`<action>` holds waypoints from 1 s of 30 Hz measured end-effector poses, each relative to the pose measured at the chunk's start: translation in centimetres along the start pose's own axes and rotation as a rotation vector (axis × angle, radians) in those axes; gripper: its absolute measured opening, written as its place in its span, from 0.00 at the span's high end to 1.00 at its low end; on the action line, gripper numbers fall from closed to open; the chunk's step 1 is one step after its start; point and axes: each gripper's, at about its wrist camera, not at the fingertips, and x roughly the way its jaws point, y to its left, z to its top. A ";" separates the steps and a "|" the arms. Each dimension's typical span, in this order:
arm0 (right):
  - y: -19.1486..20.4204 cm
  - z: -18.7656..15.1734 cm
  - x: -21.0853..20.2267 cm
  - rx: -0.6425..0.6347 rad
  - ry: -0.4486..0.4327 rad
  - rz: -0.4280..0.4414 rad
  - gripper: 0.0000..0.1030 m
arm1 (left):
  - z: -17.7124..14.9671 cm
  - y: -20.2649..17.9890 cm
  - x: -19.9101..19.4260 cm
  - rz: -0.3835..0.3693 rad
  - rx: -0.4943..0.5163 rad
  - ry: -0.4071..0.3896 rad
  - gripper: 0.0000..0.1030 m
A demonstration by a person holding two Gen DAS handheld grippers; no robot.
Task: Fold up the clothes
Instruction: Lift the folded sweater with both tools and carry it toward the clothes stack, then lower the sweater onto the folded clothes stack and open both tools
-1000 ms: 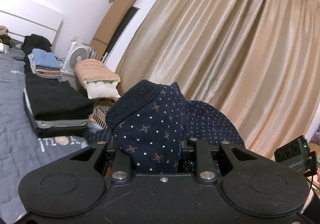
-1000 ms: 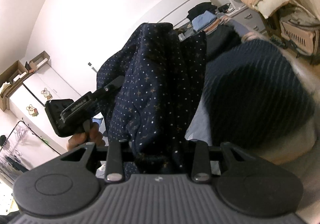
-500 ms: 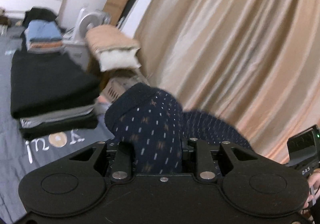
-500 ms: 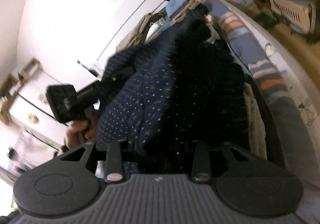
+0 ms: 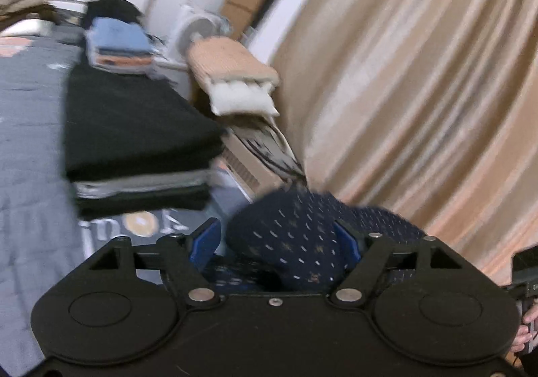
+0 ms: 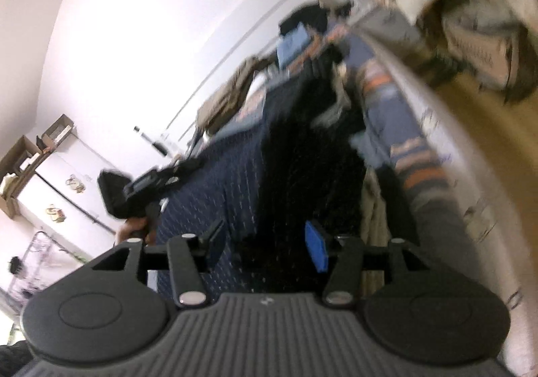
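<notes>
A dark navy garment with small white dots (image 5: 296, 236) lies bunched between the spread fingers of my left gripper (image 5: 279, 239); the blue pads (image 5: 205, 239) stand apart from the cloth, so the gripper is open. In the right wrist view the same garment (image 6: 235, 182) spreads out below my right gripper (image 6: 267, 244), whose blue pad (image 6: 316, 249) is also clear of the cloth, open. The left gripper's body (image 6: 134, 189) shows at the left of that view, held by a hand.
A stack of folded dark clothes (image 5: 134, 141) lies on the grey bed cover (image 5: 30, 141), with a smaller blue and orange stack (image 5: 117, 47) behind it. A beige curtain (image 5: 420, 91), a cushion (image 5: 232, 71) and a box (image 5: 252, 158) stand beside the bed. The view is blurred by motion.
Both grippers were shut on the navy garment; now both have opened and let it go. The garment has dropped lower and both cameras have swung down toward the bed.
</notes>
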 end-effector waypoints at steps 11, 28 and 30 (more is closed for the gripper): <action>6.7 0.3 6.5 -0.108 0.028 0.095 0.48 | -2.2 -2.4 -2.5 -0.251 -0.050 0.013 0.13; 0.1 0.1 9.1 -0.006 0.034 0.040 0.52 | -3.1 -0.6 6.0 -0.286 -0.172 0.079 0.13; 0.1 -0.3 9.1 -0.005 0.039 0.054 0.52 | -2.6 -0.2 6.6 -0.256 -0.188 0.071 0.13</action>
